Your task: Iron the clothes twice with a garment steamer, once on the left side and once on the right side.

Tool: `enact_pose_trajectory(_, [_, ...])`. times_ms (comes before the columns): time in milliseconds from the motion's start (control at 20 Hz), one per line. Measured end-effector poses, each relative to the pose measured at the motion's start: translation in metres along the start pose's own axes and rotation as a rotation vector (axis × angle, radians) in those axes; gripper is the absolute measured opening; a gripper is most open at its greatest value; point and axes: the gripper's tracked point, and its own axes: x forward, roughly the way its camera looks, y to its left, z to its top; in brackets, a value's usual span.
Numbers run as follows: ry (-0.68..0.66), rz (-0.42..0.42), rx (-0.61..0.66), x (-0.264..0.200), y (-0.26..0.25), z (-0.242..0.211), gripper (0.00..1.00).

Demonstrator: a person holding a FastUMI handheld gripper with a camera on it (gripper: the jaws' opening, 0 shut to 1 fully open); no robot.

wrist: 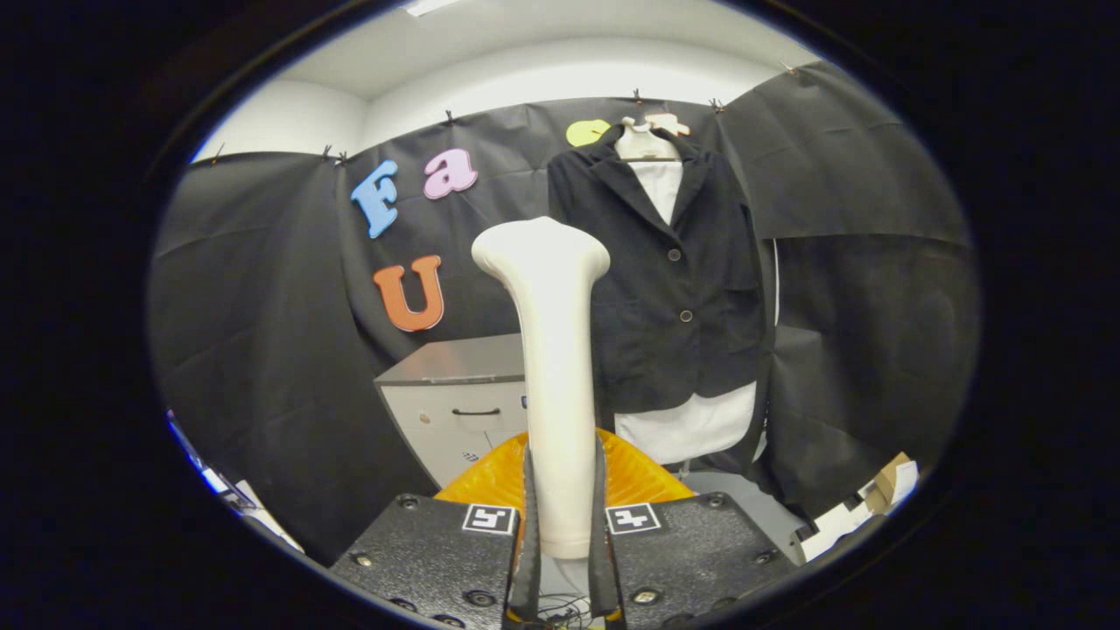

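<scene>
Clamped between both fingers of the gripper [560,516] stands the steamer [551,350], upright, head short of the dark jacket [674,280] hanging beyond on its hanger. Best, I'd judge, to close in square and stroke one front panel top to hem. Steam face points away, unseen; the orange base [639,477] and grey cabinet [455,394] are half hidden.

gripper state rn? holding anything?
Gripper: closed on the handle of the white plastic garment steamer, held upright, one finger on each side.
</scene>
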Motion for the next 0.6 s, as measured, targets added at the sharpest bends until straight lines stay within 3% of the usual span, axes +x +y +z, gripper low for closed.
enact_pose_trajectory(600, [0.011,-0.033,-0.015,0.0016,0.0036,-0.0055,0.24])
